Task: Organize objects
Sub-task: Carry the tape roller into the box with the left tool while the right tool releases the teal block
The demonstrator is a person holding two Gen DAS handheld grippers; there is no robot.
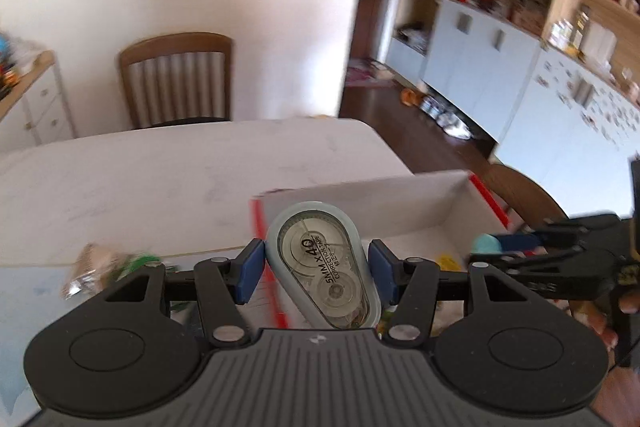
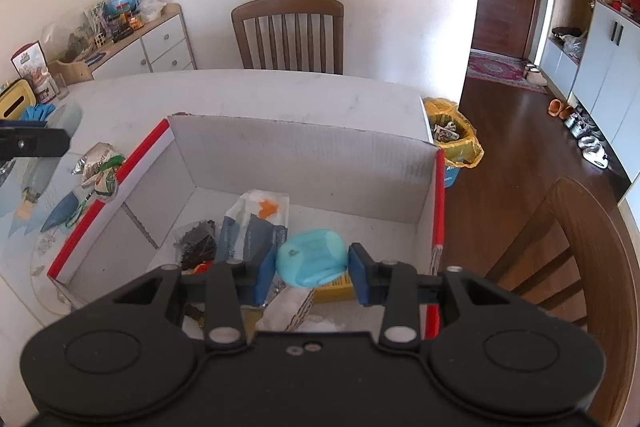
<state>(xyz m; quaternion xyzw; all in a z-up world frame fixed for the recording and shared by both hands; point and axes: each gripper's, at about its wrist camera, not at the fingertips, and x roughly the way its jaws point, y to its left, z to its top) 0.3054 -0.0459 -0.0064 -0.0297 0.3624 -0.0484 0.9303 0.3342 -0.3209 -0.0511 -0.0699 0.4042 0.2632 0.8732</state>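
- Left gripper (image 1: pixel 316 267) tilts down toward the near edge of the tabletop (image 1: pixel 160 171), at the box's left wall; its blue pads pinch a correction tape dispenser (image 1: pixel 324 267) by the sides, clear face up, printed label readable
- Right gripper (image 2: pixel 312 267) points down into the open cardboard box (image 2: pixel 304 147); its jaws clamp a small turquoise case (image 2: pixel 312 263), held above the box's contents
- The box sits at the right edge of the tabletop, red-striped walls, near the front right corner
- Only the right wrist view shows the inside of the box: a white-and-blue packet (image 2: pixel 256 223), a dark crinkled bag (image 2: pixel 198 243), a yellow item (image 2: pixel 336 289) under the case
- That view also catches a snack packet (image 2: pixel 98 163) on the tabletop just outside the box's left wall, and a yellow-lined bin (image 2: pixel 452 131) past the table's far right corner
- Left wrist view is blurred; it shows the right gripper side-on with the case, fingers (image 1: pixel 600 319) of a hand behind it
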